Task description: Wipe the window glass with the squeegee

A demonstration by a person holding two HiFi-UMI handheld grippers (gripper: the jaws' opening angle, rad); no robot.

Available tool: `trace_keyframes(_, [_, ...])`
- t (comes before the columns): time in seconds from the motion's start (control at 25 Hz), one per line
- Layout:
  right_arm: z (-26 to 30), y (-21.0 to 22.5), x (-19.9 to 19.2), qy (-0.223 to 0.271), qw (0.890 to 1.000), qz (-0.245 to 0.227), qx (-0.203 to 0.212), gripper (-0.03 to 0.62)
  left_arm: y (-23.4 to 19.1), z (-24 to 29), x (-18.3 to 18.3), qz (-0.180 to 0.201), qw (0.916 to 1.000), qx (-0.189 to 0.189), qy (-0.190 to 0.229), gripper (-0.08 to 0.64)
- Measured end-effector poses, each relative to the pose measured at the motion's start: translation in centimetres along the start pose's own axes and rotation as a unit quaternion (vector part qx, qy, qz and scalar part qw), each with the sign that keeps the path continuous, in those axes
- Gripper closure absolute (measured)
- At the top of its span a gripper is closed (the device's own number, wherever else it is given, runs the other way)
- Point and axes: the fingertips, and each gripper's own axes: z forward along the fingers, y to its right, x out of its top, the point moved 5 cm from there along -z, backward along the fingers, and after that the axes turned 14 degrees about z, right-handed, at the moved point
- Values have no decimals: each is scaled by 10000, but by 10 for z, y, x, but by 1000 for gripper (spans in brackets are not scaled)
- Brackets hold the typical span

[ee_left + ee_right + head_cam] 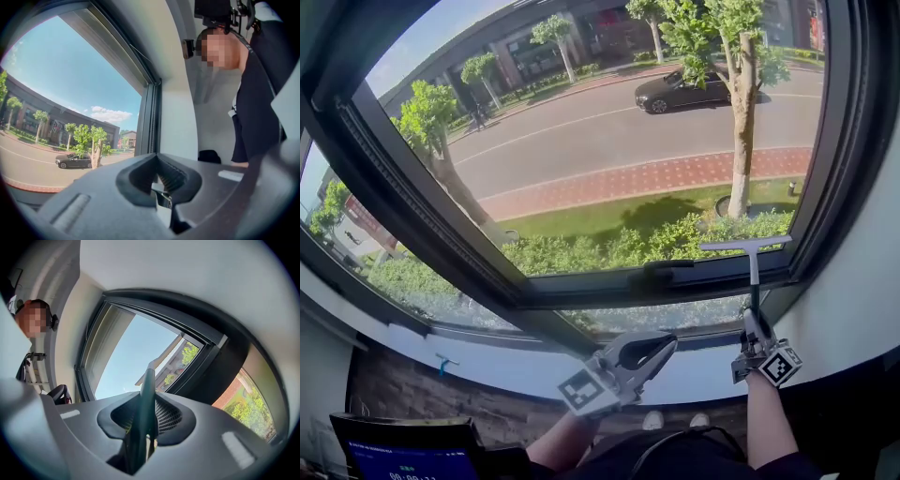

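The squeegee (753, 272) stands upright against the lower right of the window glass (609, 122), its pale blade (745, 246) level just above the bottom frame. My right gripper (757, 330) is shut on the squeegee's dark handle from below. In the right gripper view the green handle (149, 380) rises between the jaws of the right gripper (146, 398) toward the glass (126, 357). My left gripper (664, 345) hovers lower and to the left, near the sill, shut with nothing in it. The left gripper (157, 157) points at the window's right frame, with the glass (70, 103) on its left.
A dark window handle (667, 266) sits on the bottom frame left of the squeegee. A white sill (487, 361) runs below, with a small blue item (442, 362) on it. A dark screen (408, 455) stands at the bottom left. A white wall (853, 300) flanks the right.
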Motion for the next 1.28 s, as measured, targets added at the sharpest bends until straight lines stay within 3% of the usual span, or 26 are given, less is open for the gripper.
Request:
trace_keyframes(0.68, [-19, 35, -22, -371, 9971, 306, -593, 491, -5, 1, -1, -7, 10000, -50, 24, 555])
trace_keyframes(1.28, [-18, 32, -20, -459, 9971, 256, -551, 492, -1, 3, -1, -14, 10000, 49, 81, 557])
